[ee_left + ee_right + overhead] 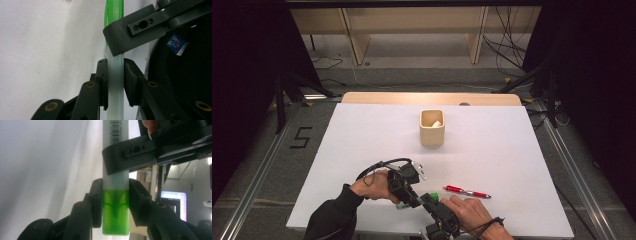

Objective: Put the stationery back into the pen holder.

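Surface: white sheet covering the wooden table (492, 150) is lying under dark surroundings, with a pale wooden shelf frame standing beyond on grey floor.
High view, hands: left gripper (411, 199) and right gripper (426, 198) are meeting near the table's front edge, each carried by a hand, jaw tips pointing toward one another.
High view, held thing: frosted translucent highlighter pen with a green cap (414, 201) is bridging the two grippers, mostly hidden by them.
High view, other things: red pen (467, 192) is lying just right of the grippers; square beige wooden cup (432, 128) is standing farther back, well apart, something pale inside it.
Left gripper view: left gripper (115, 82) is pressing both pads on the frosted barrel (115, 87), nearly as closed as it goes; one jaw of the right gripper is crossing the barrel farther along, the green end (113, 15) showing beyond it.
Right gripper view: right gripper (115, 205) is clamping the green cap (115, 215), jaws partly closed; the frosted barrel with its barcode (115, 135) is running upward, where one jaw of the left gripper is crossing it.
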The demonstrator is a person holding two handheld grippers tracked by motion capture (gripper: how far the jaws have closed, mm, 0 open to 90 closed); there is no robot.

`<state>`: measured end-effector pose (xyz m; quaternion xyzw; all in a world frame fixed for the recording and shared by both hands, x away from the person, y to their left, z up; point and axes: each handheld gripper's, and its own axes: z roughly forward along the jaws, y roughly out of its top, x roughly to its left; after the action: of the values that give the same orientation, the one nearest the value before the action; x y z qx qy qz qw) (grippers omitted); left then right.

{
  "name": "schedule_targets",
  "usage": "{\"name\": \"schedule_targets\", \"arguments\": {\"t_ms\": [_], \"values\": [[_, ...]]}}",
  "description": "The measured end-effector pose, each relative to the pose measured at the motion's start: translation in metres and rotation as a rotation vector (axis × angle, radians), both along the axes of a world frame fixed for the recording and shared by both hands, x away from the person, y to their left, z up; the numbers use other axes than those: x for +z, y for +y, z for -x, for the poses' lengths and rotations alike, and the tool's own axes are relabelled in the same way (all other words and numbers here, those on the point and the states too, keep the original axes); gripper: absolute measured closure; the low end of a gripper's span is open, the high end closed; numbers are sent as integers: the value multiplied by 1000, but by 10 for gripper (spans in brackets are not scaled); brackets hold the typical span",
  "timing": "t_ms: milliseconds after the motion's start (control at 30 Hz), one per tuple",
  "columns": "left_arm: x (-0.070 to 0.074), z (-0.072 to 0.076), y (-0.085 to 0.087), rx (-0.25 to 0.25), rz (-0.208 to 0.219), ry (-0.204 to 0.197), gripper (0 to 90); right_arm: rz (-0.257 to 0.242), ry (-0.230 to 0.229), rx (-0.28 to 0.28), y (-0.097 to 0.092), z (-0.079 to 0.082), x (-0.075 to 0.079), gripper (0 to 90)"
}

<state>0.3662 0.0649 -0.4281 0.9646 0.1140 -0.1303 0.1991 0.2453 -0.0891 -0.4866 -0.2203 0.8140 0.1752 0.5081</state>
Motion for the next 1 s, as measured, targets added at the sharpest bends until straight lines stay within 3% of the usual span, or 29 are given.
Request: {"name": "schedule_targets", "arguments": {"t_ms": [167,333,500,567,600,867,1000], "values": [[0,0,1,-8,-4,24,765,-6,8,8,0,2,1,657],[0,1,3,-13,-13,25,766,-30,44,-30,-2,-1,7,487],[3,-3,11,16,8,10,766,-76,84,-37,-10,-2,16,416],[4,-4,14,32,16,4,766,-101,132,-61,-11,-3,18,387],[5,-5,16,42,22,-2,766,-119,134,-65,-11,-4,19,379],[12,-17,36,157,100,-52,766,-300,350,-138,-25,-20,33,334],[16,-22,44,235,158,-95,765,-444,465,-216,-33,-29,40,330]]}}
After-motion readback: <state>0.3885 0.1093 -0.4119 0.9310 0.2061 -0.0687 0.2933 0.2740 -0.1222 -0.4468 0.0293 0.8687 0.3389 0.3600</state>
